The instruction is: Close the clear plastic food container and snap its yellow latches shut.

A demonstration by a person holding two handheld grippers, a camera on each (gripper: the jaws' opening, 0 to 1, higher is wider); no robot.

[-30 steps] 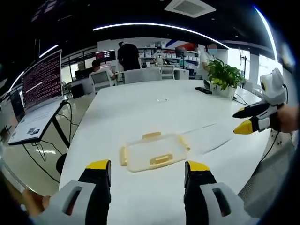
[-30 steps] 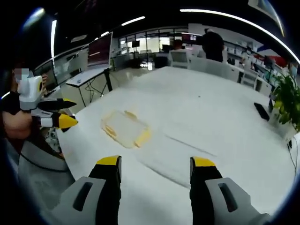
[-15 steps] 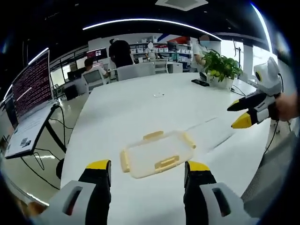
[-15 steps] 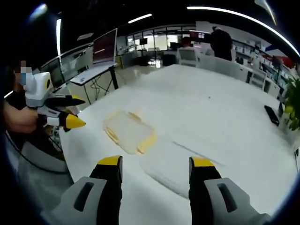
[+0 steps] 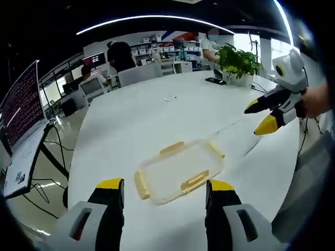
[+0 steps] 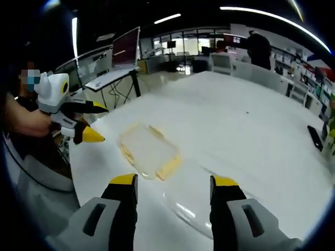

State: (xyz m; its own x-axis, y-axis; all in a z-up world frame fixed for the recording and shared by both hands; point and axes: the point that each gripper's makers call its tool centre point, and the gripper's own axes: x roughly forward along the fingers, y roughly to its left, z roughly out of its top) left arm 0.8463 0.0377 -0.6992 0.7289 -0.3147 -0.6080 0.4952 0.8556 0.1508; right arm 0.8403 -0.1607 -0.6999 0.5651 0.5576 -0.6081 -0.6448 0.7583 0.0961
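Nothing is yet done: the clear container (image 5: 178,171) lies untouched near the counter (image 5: 157,115) edge.
Left hand-held gripper (image 5: 163,189) and right hand-held gripper (image 6: 172,184) are held apart; the lid (image 6: 196,201) lies separate.

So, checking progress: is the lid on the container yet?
No. The lid lies flat on the table beside the container, apart.

Bright ceiling strip lights (image 5: 152,20), fisheye-bent edges, soft blur

Open-plan office: monitors (image 5: 20,107), desks, office chairs (image 5: 138,75)
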